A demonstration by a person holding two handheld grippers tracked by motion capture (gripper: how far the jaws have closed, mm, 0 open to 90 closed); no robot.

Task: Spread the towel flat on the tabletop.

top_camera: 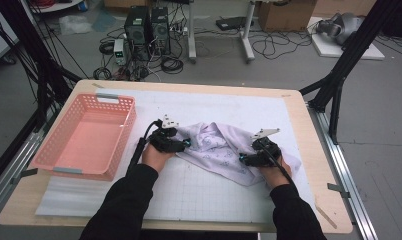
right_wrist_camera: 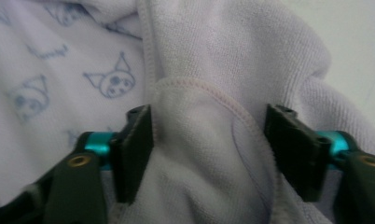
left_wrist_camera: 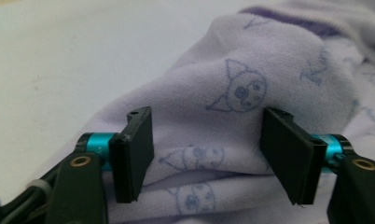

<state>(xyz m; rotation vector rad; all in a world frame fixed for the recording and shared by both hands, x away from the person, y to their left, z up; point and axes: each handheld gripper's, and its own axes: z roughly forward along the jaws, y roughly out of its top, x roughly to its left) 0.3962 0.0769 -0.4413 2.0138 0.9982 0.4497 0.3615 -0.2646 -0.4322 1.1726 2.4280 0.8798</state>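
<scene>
A pale lilac cloth printed with small blue cartoon faces lies crumpled on the white mat in the high view. My left gripper sits at the cloth's left edge, and my right gripper is at its lower right part. In the left gripper view, my left gripper stands open, with a printed fold of the cloth lying between and beyond the jaws. In the right gripper view, my right gripper is open around a hemmed fold of the cloth, the pads not squeezing it.
A pink plastic basket stands on the left of the white gridded mat, which covers the wooden table. Black frame posts rise on both sides. Computers and cables lie on the floor behind.
</scene>
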